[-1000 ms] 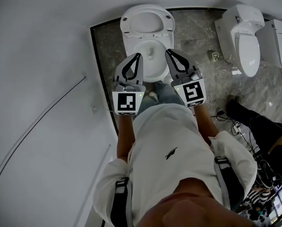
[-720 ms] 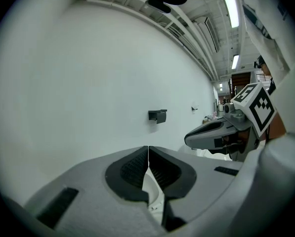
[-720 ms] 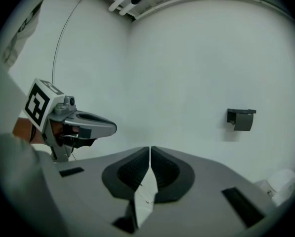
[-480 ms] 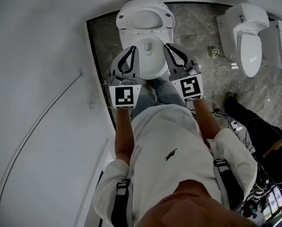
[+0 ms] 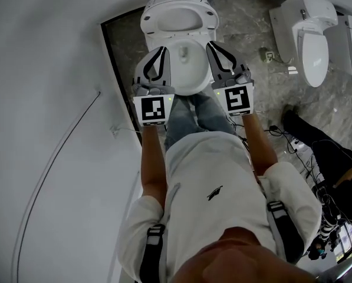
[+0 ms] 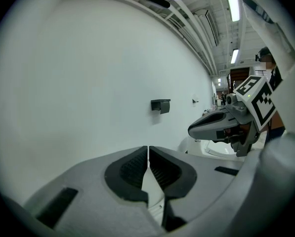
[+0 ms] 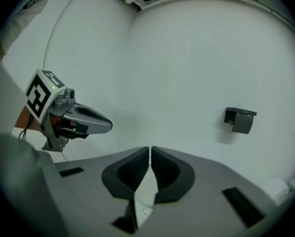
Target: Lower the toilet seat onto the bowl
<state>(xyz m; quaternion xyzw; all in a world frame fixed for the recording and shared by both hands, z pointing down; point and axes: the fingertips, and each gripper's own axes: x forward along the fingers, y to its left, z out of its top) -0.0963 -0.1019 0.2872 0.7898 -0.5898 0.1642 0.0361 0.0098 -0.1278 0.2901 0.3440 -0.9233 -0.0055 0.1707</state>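
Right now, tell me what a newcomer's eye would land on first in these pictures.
Two grippers with marker cubes stand out. The left gripper and right gripper, both shut and empty, flank the toilet bowl at the head view's top centre. Behind the bowl its seat stands raised, and a second toilet sits at upper right.

White toilet (image 5: 177, 22), grey marbled floor (image 5: 255, 28), black-and-white marker cubes (image 5: 150, 109)

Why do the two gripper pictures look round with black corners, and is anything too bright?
Left gripper view: a wide lens bends everything into a circle with black corners; the long ceiling light strip glares white. Right gripper view: same bending, so the plain white wall curves; light is soft. Head view: dimmer, yet the white toilet bowl looks sharp.
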